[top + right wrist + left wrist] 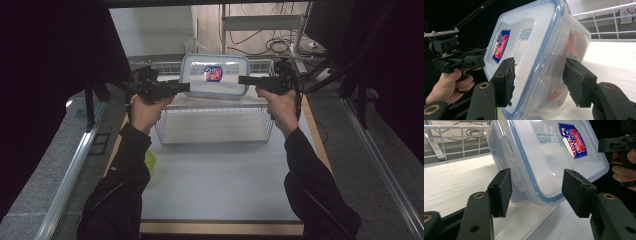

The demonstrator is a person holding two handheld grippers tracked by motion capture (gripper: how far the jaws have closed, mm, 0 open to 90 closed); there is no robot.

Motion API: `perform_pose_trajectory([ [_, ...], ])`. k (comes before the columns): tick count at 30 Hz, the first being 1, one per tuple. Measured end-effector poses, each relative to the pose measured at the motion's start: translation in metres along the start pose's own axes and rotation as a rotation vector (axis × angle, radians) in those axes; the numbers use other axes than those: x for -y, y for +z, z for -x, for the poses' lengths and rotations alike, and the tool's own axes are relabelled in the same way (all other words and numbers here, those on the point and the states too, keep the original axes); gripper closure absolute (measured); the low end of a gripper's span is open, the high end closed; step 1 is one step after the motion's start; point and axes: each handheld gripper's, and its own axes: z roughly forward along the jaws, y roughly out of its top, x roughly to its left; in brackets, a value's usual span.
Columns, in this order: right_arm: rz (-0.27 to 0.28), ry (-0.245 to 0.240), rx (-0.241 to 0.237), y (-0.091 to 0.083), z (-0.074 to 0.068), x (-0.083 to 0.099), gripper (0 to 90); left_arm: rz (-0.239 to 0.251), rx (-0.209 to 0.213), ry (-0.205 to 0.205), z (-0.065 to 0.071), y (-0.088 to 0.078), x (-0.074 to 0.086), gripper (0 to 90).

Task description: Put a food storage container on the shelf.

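A clear plastic container (215,75) with a blue-rimmed lid and a red and blue label stands tilted on its edge at the far side of a white wire basket (165,134), lid towards me. My left gripper (186,87) is at its left side. In the left gripper view the container's (549,157) clip edge sits between the open jaws of that gripper (536,187), with a gap at the right pad. My right gripper (242,80) is at its right side. There the container's (529,50) side lies between the jaws of the gripper (539,77), close to both pads, with no clear pressing.
The basket stands on a white table (215,190) with a wooden edge. A yellow-green thing (150,159) peeks out beside the left sleeve. Dark curtains flank both sides, and cables and a shelf frame (260,22) lie beyond the table.
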Motion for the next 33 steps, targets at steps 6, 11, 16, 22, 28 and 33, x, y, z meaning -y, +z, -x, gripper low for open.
perform_pose_trajectory([
  [6, 0.017, -0.040, 0.064, 0.001, -0.004, -0.003, 44.0, 0.032, -0.011, 0.002, 0.002, 0.003, 0.001, 32.9],
  [11, -0.004, -0.139, 0.151, 0.007, -0.016, -0.005, 42.1, 0.057, -0.108, 0.074, 0.011, 0.003, -0.004, 23.8],
  [16, -0.004, -0.228, 0.187, 0.000, -0.028, 0.000, 42.9, 0.082, -0.129, 0.131, 0.020, -0.012, 0.003, 26.0],
  [22, 0.008, -0.335, 0.205, -0.017, -0.040, 0.015, 63.6, 0.117, -0.121, 0.172, 0.036, -0.034, 0.028, 47.1],
  [28, -0.095, -0.362, 0.195, -0.005, -0.035, 0.035, 87.0, 0.051, -0.125, 0.193, 0.043, -0.023, 0.039, 80.6],
  [33, -0.118, -0.360, 0.198, 0.007, -0.033, 0.037, 88.6, 0.026, -0.154, 0.198, 0.042, -0.004, 0.037, 86.4],
])
